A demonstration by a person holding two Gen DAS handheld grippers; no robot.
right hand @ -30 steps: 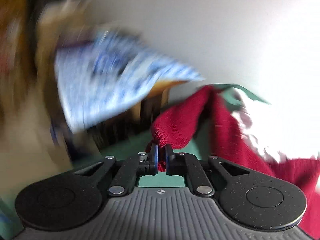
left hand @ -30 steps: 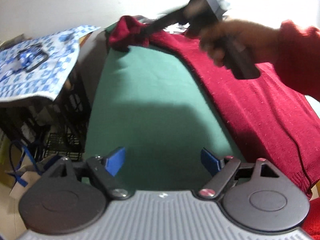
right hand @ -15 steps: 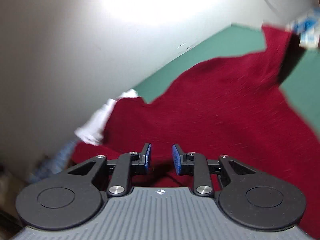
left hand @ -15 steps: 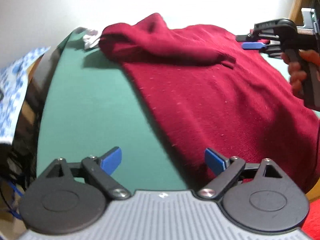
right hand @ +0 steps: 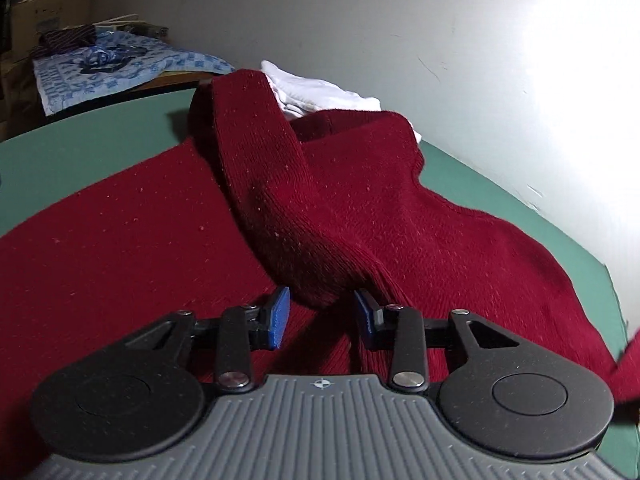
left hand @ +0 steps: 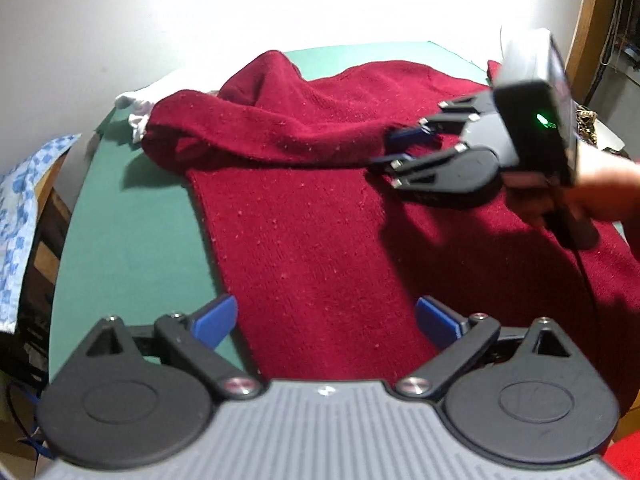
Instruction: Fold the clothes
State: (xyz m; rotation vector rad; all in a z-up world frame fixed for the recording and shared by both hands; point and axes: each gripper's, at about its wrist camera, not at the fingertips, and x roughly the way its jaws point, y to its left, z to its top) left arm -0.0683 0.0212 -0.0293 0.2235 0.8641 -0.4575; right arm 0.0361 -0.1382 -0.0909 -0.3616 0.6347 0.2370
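My right gripper (right hand: pixel 320 316) gapes at the cuff of the dark red knitted sweater's sleeve (right hand: pixel 276 184), running straight ahead; left gripper (left hand: pixel 326 322) hangs open, farther off.

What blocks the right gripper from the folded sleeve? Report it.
Nothing visible. The right gripper is open, with the dark red knitted sweater's sleeve end already lying between its blue finger pads.

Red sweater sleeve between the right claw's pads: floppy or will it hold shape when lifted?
Probably floppy: the sleeve lies draped in soft rounded folds over the sweater body. The thick knit looks likely to grip the pads, not slip. Lifting one end will probably drag the rest.
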